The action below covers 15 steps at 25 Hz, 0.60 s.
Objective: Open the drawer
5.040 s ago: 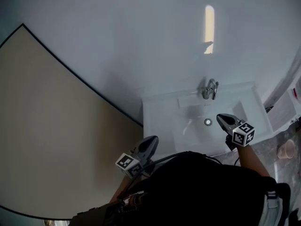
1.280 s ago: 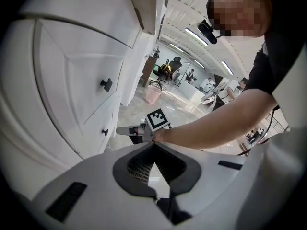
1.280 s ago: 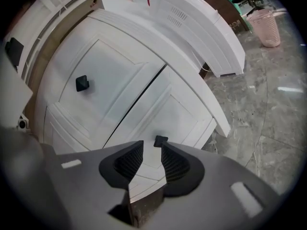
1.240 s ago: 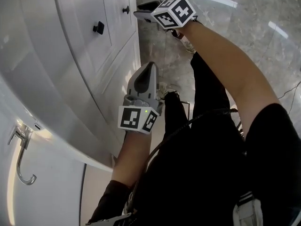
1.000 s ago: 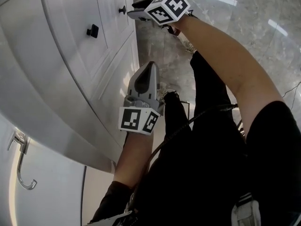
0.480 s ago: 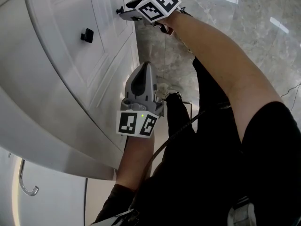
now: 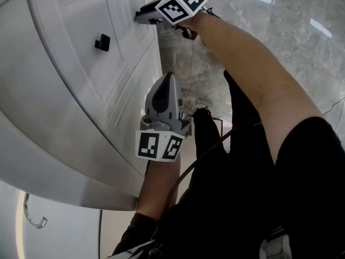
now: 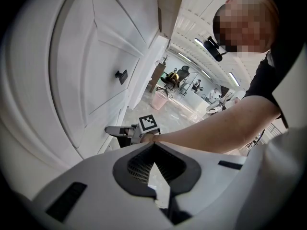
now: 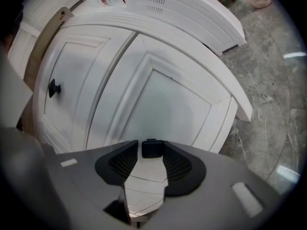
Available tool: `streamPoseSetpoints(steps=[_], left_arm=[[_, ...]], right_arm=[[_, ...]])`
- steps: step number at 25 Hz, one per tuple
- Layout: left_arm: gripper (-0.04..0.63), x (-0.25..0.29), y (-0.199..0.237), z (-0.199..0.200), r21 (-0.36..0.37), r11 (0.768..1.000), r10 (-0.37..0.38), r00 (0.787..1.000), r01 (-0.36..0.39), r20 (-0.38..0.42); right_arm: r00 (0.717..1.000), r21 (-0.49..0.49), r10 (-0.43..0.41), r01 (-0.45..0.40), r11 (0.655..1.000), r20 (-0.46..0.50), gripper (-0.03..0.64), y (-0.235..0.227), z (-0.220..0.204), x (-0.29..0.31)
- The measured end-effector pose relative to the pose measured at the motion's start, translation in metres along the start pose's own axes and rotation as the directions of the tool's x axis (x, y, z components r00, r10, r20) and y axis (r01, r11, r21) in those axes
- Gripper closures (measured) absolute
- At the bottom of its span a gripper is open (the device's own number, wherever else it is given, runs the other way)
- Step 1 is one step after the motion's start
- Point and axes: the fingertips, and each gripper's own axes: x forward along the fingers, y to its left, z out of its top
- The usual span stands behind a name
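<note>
A white cabinet (image 7: 64,101) has panelled fronts, each with a small black knob. My right gripper (image 7: 139,16) is stretched out to the far panel (image 9: 163,99). Its knob (image 9: 152,148) sits between the fingertips of my right gripper (image 9: 152,145) and fills the gap. The jaws have just closed a little onto it and the pads touch its sides. My left gripper (image 7: 167,79) hangs beside the cabinet, apart from it. In its own view my left gripper (image 8: 153,148) has its tips together and holds nothing.
The near panel has a second black knob (image 7: 102,42), also seen in the left gripper view (image 8: 121,75). Grey marble floor (image 7: 259,31) lies to the right. A metal hook (image 7: 33,220) hangs on the wall at lower left. A pink bin (image 8: 158,99) stands further off.
The view dropped from the washbasin top to the cabinet front. Over the last second my right gripper moved left to the far panel and its jaws came around the knob. The left gripper barely moved.
</note>
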Motion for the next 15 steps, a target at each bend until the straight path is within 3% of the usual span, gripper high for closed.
streamPoseSetpoints(steps=[2, 15], left_arm=[[0.594, -0.0004, -0.0001, -0.0008, 0.000, 1.000, -0.004, 1.000, 0.004, -0.001], [0.594, -0.0033, -0.0047, 0.0063, 0.003, 1.000, -0.016, 1.000, 0.016, 0.005]], right_arm=[[1.000, -0.008, -0.003, 0.003, 1.000, 0.004, 0.488, -0.0009, 0.0010, -0.0011], [0.999, -0.038, -0.035, 0.036, 0.999, 0.020, 0.492, -0.0010, 0.0011, -0.0062]])
